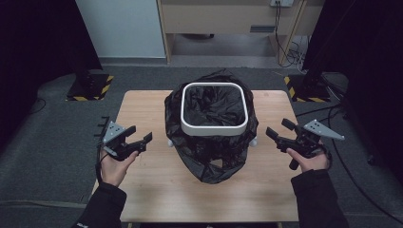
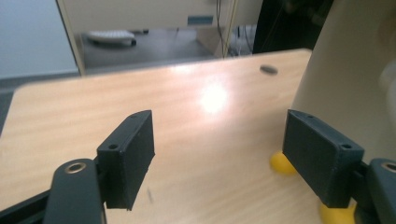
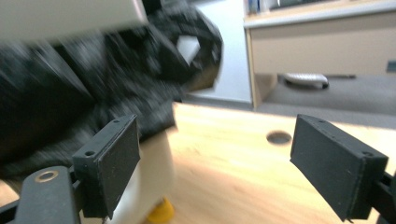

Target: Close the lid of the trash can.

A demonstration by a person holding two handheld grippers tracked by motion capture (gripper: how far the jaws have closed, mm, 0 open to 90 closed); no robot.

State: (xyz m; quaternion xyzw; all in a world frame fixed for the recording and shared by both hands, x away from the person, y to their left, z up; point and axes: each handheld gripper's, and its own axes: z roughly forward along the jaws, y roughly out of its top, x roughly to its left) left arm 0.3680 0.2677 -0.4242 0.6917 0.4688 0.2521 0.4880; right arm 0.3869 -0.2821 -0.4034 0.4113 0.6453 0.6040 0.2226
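A white bin (image 1: 214, 108) stands at mid-counter (image 1: 142, 114), its black bag (image 1: 211, 156) folded out over the rim and hanging loosely down the sides, with a long flap toward the person. The overhang is probably what holds the liner in place, and the rim band over it looks like a clamp ring.

The left gripper (image 1: 142, 138) hovers beside the bin's left flank, fingers (image 2: 130, 156) apart with nothing between them; the left gripper view looks across bare counter, with the bin wall (image 2: 345, 74) and a yellow foot (image 2: 282, 163) at its right. The right gripper (image 1: 275, 135) mirrors it on the right, fingers (image 3: 109, 161) spread wide and empty, the bag's folds just ahead in the right gripper view. Both point inward at the bin, which suggests a two-sided approach to the bag or rim.

Open room: free counter strips lie on both sides and in front of the bin. The left hand (image 1: 114, 166) sits at the left counter edge and the right hand (image 1: 309, 159) just outside the right edge, so travel inward is unobstructed. The hanging flap is the likeliest snag.
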